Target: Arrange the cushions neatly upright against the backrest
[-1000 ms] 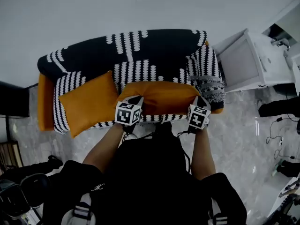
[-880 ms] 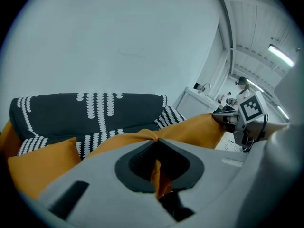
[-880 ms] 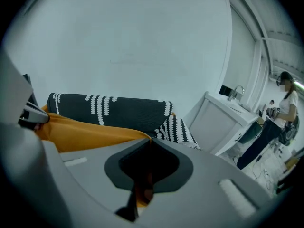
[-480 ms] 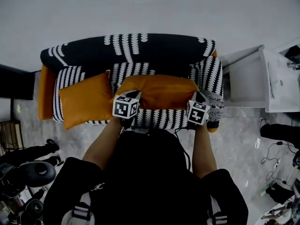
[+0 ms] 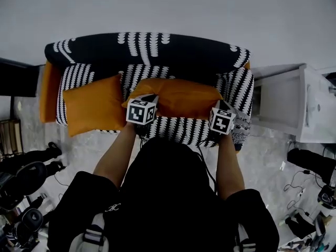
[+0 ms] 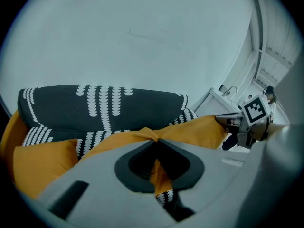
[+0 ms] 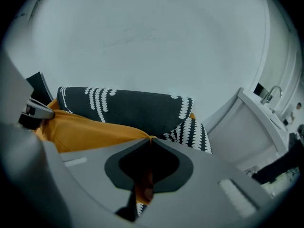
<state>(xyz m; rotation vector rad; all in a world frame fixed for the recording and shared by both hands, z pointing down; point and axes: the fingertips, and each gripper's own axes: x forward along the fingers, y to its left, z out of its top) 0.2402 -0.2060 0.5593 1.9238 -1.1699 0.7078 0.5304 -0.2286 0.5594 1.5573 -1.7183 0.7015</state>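
Gripped orange cushion [image 5: 181, 96] now nearer the backrest [image 5: 152, 50]

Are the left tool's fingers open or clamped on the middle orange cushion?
Clamped: the left gripper pinches a corner of the middle orange cushion between its fingers.

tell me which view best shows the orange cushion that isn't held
The head view: the cushion shows whole on the sofa. The left gripper view catches only part; the right gripper view misses it.
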